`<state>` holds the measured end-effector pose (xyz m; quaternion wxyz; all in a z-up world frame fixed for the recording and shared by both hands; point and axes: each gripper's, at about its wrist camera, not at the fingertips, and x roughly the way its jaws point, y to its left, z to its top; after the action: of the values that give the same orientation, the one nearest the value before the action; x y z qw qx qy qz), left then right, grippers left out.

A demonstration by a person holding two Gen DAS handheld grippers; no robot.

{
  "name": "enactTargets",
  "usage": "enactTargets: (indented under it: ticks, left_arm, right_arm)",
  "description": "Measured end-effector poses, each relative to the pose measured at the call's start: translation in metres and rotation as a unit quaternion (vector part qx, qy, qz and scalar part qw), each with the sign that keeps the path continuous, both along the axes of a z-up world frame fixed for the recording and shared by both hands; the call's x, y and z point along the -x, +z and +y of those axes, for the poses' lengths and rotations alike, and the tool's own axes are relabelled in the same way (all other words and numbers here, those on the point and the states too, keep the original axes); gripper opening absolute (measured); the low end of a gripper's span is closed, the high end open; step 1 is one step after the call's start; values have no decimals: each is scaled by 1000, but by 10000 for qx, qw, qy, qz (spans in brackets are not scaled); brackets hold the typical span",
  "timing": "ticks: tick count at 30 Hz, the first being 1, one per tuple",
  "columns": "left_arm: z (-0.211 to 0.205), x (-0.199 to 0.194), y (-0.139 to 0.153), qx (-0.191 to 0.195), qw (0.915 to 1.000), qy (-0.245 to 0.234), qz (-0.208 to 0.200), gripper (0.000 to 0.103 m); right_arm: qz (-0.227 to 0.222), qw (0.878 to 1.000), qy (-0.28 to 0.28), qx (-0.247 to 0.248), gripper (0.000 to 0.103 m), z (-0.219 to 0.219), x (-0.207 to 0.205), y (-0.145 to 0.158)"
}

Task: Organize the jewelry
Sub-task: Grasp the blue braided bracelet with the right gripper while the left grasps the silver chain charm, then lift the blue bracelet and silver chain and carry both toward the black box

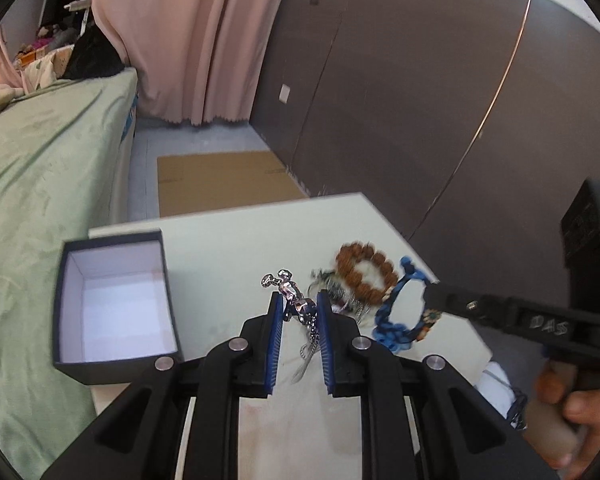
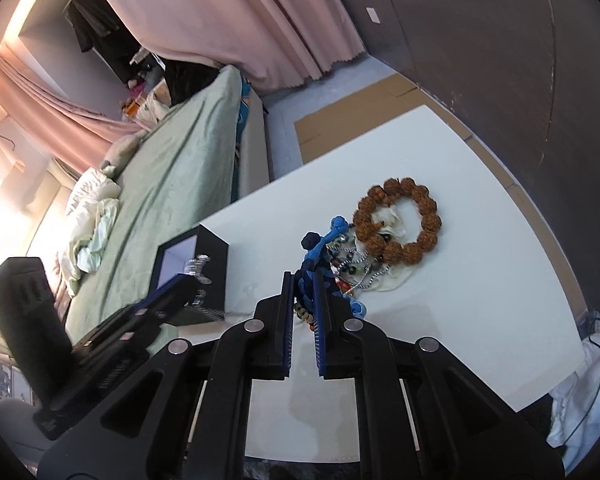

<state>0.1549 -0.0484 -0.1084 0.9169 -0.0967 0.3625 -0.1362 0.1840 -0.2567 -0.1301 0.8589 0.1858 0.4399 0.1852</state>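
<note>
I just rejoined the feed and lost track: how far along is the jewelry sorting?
Nothing looks put away yet: the black box shows only its bare white lining. In hand: the left gripper is shut on a silver chain, and the right gripper is shut on the blue braided bracelet. Left on the table: the brown bead bracelet and a tangle of small chains.

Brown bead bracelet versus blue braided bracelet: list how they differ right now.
The brown bead bracelet is a ring of chunky round beads; the blue braided bracelet is knotted cord with small beads.
The brown bead bracelet lies flat on the white table; the blue braided bracelet is pinched in the right tongs.
Both are closed loops.
</note>
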Motion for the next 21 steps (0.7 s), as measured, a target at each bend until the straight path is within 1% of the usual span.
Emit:
enactTargets:
  ticks: [6,14,21]
  left_arm:
    - [14,21,43,174,9988,29,-460,15]
    - [22,38,101,172,9954,110,-938,15]
    - [18,47,159,-95,9898,108,-1421,15]
  right_arm:
    - [-152,9997,-126,-147,10,-2,1,6]
    - [-519,9966,-316,-563,10,-11,3,20]
    - [-655,9942,-306,-793,10,-14,2,26]
